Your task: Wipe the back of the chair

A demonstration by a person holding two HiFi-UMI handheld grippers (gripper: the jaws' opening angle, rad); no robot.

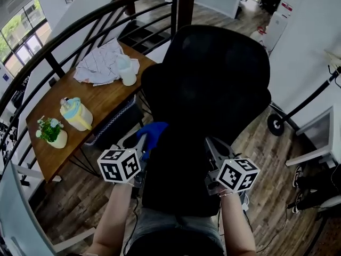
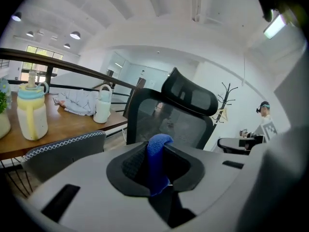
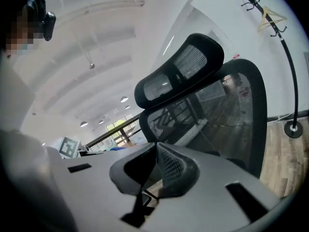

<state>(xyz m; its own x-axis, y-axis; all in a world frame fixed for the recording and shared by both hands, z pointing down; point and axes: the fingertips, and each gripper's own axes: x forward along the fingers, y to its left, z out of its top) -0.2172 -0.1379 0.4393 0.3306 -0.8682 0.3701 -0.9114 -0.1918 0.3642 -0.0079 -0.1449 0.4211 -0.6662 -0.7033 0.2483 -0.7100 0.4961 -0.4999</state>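
Observation:
A black mesh office chair [image 1: 213,89] with a headrest [image 2: 189,94] stands in front of me, its back [image 3: 227,115] turned to both grippers. My left gripper [image 1: 140,138] is at the left edge of the chair back, low down, shut on a blue cloth [image 1: 153,131]. In the left gripper view the blue cloth [image 2: 157,168] stands folded between the jaws and pokes out above them. My right gripper [image 1: 211,144] is near the lower right of the chair back. Its jaws meet at the tips with nothing between them [image 3: 155,147].
A wooden table [image 1: 101,105] at the left carries a crumpled striped cloth [image 1: 101,63], a white jug [image 1: 127,73], a yellow bottle [image 1: 76,114] and a potted plant [image 1: 51,132]. A curved black railing [image 1: 80,28] runs behind it. A coat stand base [image 1: 276,124] sits at the right.

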